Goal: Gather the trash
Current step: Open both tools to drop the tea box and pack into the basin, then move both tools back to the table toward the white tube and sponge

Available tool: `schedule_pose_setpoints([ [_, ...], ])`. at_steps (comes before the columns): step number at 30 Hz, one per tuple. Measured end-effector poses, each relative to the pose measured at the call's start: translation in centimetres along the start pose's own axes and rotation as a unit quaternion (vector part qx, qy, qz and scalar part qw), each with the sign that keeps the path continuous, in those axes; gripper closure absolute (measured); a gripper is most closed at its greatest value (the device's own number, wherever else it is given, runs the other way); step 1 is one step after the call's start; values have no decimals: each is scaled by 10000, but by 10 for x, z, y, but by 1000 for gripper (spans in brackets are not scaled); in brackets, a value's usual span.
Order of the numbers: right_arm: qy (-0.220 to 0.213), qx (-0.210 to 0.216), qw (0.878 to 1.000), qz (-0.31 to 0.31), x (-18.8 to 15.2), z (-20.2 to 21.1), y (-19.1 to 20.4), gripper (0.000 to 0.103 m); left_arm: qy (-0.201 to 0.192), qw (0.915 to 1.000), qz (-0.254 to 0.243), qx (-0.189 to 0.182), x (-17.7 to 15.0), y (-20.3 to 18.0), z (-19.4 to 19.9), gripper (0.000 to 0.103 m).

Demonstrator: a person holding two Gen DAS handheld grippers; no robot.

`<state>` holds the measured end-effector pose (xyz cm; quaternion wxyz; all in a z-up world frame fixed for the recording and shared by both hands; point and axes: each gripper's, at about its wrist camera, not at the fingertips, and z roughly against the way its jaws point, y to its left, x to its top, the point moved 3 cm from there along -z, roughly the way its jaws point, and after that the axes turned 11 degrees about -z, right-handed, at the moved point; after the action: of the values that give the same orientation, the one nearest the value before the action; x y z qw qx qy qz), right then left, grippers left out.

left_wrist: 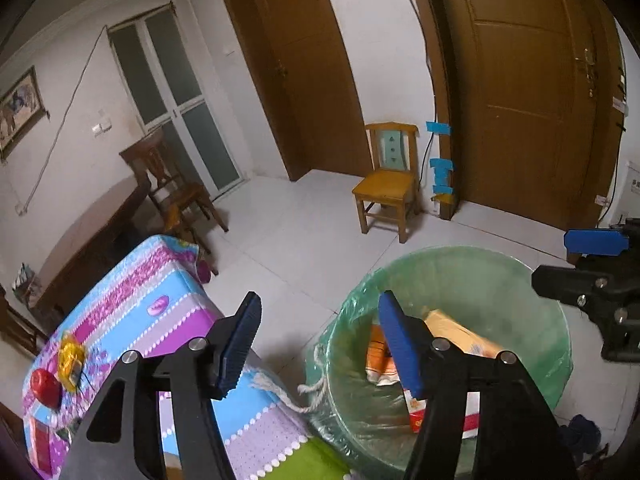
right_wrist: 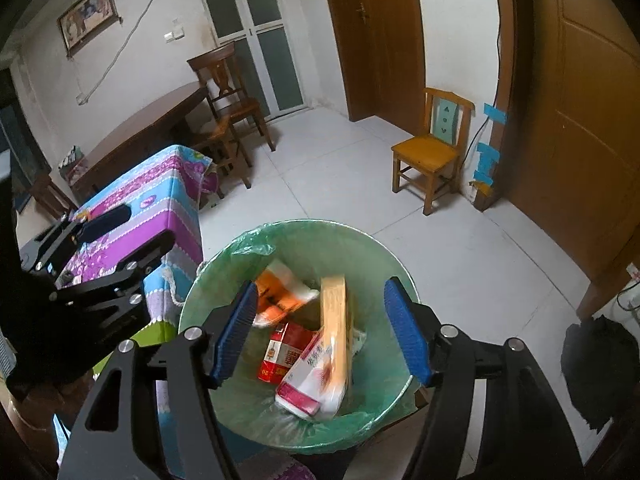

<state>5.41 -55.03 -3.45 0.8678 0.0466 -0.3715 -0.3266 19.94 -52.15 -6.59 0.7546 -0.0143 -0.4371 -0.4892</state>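
Both grippers angled downward over the work area. The right gripper [right_wrist: 324, 330] hung directly above the green-lined trash bin [right_wrist: 208, 280], blue fingers [right_wrist: 236, 332] spread apart, nothing pinched between them; jaws released. Below the gap lay the trash inside the bin: a long yellow box [right_wrist: 336, 320] tilted on end, blurred in the frame; a red carton [right_wrist: 282, 354]; an orange-and-white packet [right_wrist: 280, 294]; a white-and-pink wrapper [right_wrist: 308, 384].

The left gripper [left_wrist: 320, 344] sat farther left, straddling the space between the bin's near rim [left_wrist: 332, 344] and the table draped in a striped blue-and-purple cloth [left_wrist: 160, 288]. Its jaws stood open too, empty; its right finger [left_wrist: 400, 344] overlapped the bin opening in view, its left finger over the cloth edge. In the right wrist view the left gripper appeared at the left margin, over the table edge.

Still on the cloth, well apart from the bin: a red apple [left_wrist: 46, 386] and, just beside it, a yellow object [left_wrist: 71, 358] too small to identify.

A small wooden chair [left_wrist: 386, 180] stood by the far wall, between two brown doors.
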Motion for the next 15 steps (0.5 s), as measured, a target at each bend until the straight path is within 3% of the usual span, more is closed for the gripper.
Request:
schedule_pose_setpoints([
  [6, -97, 55, 9999, 55, -6, 7, 4, 40, -105, 9997, 225, 59, -13, 8, 21, 40],
  [8, -147, 85, 9998, 70, -7, 9, 7, 40, -164, 9995, 235, 166, -20, 10, 28, 34],
  [15, -809, 114, 9964, 211, -25, 28, 29, 40, -209, 9970, 617, 424, -57, 35, 59, 29],
])
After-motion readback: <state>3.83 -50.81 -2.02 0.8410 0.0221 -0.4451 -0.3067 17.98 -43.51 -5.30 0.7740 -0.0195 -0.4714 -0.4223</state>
